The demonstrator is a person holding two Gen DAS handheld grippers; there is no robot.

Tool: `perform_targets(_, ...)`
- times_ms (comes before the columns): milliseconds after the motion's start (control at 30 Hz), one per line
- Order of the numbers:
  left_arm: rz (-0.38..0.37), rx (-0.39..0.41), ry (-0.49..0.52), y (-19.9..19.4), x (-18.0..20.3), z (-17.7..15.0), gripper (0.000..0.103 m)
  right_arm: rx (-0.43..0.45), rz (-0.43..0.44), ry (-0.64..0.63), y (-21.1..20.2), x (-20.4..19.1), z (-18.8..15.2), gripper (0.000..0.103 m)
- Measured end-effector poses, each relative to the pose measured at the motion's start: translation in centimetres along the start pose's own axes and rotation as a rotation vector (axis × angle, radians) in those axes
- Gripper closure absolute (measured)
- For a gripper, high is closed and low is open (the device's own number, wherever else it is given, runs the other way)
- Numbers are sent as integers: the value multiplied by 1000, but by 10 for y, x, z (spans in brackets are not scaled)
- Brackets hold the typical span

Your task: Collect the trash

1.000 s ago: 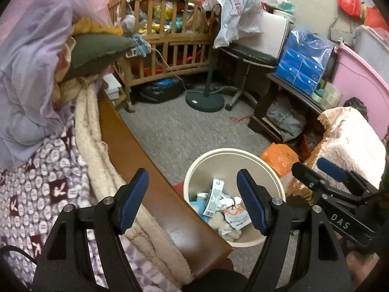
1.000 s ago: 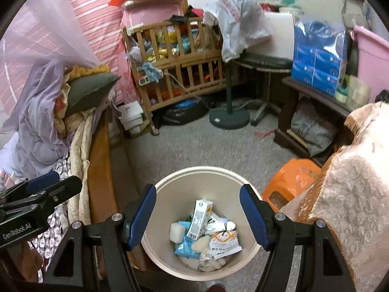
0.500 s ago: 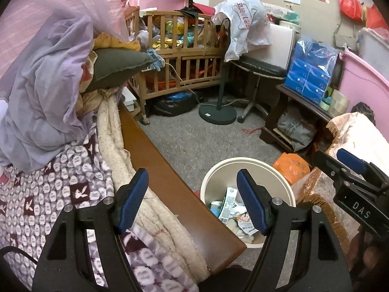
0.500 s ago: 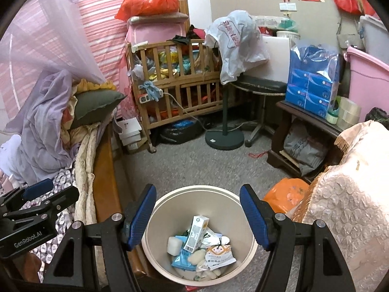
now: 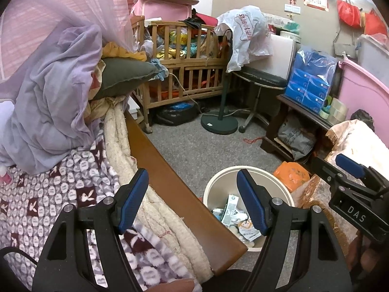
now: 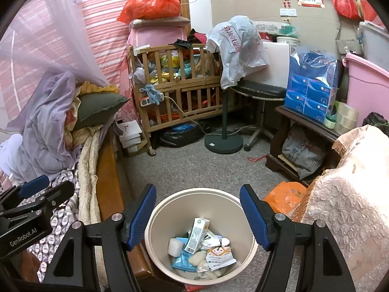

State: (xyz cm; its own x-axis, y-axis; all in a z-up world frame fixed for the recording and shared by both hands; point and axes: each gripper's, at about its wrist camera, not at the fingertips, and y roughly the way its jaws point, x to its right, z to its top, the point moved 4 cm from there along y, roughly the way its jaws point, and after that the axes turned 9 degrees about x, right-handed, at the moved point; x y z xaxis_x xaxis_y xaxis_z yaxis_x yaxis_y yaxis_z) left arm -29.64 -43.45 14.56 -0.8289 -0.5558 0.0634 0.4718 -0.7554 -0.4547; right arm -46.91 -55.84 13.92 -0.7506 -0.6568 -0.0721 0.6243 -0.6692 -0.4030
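A cream round trash bin [image 6: 170, 199] stands on the grey carpet beside the bed. It holds a small milk carton [image 6: 197, 234], a blue wrapper [image 6: 183, 261], a white block and other wrappers. It also shows in the left wrist view [image 5: 274, 182]. My right gripper [image 6: 198, 211] is open and empty, above the bin. My left gripper [image 5: 193, 199] is open and empty, above the bed's wooden side rail [image 5: 170, 180]. Each gripper shows in the other's view: the right one [image 5: 350, 168] and the left one [image 6: 39, 189].
The bed carries a patterned blanket [image 5: 48, 194] and purple bedding [image 5: 53, 97]. An orange bag [image 6: 284, 197] lies right of the bin, beside a cloth-covered seat [image 6: 352, 194]. A wooden crib [image 6: 180, 90], a fan stand [image 6: 223, 141] and a low dark table [image 6: 304, 124] stand farther back.
Both grippers have risen and tilted up, so the bin sits lower and smaller in each view and more of the room's back wall shows. Both stay open.
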Motion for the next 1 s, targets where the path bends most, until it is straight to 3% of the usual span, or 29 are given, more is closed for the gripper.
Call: perform_targets(1000,1,-4,-12,0,1,-2,29,-8,4,1,0,-2,0,34)
